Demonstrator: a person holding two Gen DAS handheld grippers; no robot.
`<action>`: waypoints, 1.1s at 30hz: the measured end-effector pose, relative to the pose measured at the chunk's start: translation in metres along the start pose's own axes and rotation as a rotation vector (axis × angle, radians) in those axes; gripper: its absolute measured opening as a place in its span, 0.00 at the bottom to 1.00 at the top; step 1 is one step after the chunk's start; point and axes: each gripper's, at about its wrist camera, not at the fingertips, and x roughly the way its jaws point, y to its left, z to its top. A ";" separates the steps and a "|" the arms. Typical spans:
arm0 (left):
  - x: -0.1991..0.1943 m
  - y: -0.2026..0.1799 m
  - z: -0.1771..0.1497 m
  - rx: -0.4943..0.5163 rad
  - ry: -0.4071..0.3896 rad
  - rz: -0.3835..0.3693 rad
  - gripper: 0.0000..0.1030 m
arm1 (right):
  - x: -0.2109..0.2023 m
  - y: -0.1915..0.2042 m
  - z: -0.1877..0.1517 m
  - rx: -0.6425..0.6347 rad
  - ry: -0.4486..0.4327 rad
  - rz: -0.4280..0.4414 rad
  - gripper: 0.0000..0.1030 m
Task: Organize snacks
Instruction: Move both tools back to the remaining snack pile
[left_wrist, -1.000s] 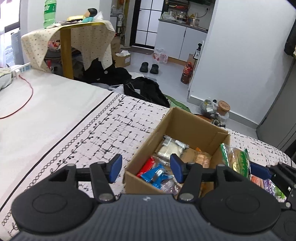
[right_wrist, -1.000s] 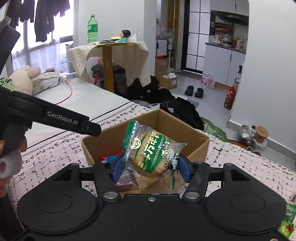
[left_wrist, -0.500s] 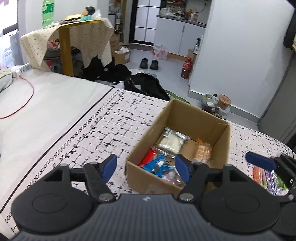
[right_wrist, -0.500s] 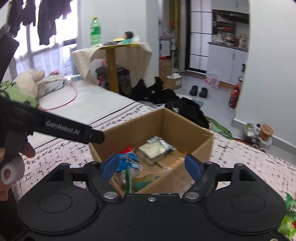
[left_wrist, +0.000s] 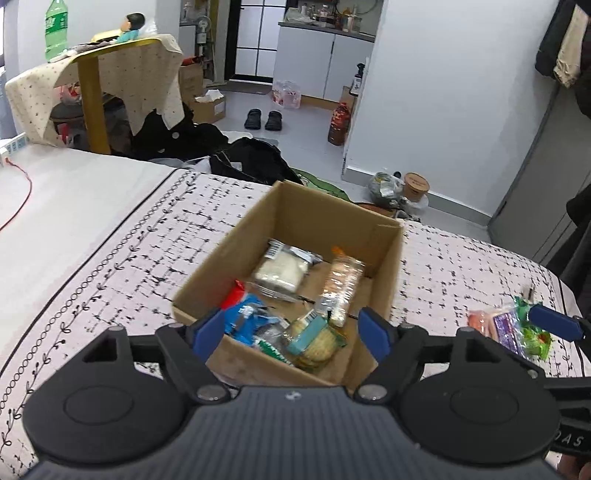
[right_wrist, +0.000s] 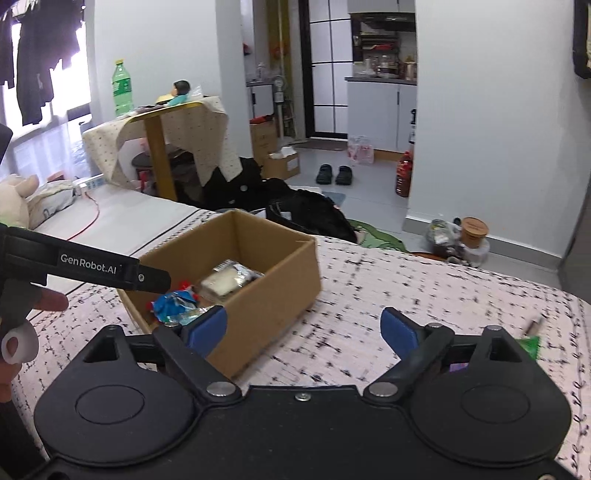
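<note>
"GenRobot.AI" on left gripper (right_wrist: 114, 271)

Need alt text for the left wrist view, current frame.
An open brown cardboard box sits on a black-and-white patterned bedspread, holding several wrapped snacks, including a blue packet and a clear sleeve of biscuits. The left gripper hovers at its near edge, blue-padded fingers apart and empty. More loose snack packets lie on the bedspread right of the box.
</note>
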 end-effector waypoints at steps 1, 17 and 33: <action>0.000 -0.004 0.000 0.006 0.009 -0.002 0.78 | -0.002 -0.002 -0.002 0.004 0.000 -0.008 0.92; 0.004 -0.045 -0.014 0.067 0.004 -0.056 1.00 | -0.022 -0.044 -0.040 0.098 0.062 -0.099 1.00; 0.016 -0.085 -0.029 0.119 0.050 -0.200 1.00 | -0.042 -0.088 -0.070 0.264 0.083 -0.203 1.00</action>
